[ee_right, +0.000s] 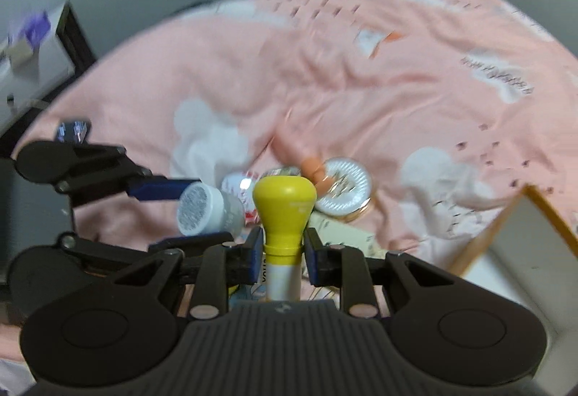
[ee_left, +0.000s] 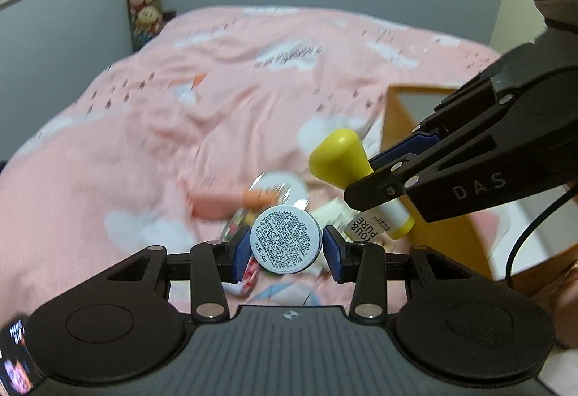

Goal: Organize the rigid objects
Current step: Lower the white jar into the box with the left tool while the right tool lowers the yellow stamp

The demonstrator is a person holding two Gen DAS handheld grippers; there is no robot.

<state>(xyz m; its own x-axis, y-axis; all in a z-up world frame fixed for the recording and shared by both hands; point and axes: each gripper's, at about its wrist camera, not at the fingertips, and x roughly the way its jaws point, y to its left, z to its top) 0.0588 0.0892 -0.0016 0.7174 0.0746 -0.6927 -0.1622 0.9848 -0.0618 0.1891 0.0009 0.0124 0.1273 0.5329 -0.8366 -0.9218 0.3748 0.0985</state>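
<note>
Left claw (ee_left: 285, 246) clamps a small round jar (ee_left: 285, 240) by its sides, label-covered base facing outward, above the remaining clutter on the pink bed (ee_left: 162, 114), while right claw (ee_right: 281, 251), nearly closed, pinches a yellow-capped tube (ee_right: 284, 211) at its neck, both seemingly lifted clear for transfer to the wooden-edged box (ee_left: 401, 128) at right.

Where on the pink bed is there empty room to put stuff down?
Bare blanket lies left of and beyond the pile. It is crowded around the round compact and orange tube in the middle. The wooden box borders the right.
</note>
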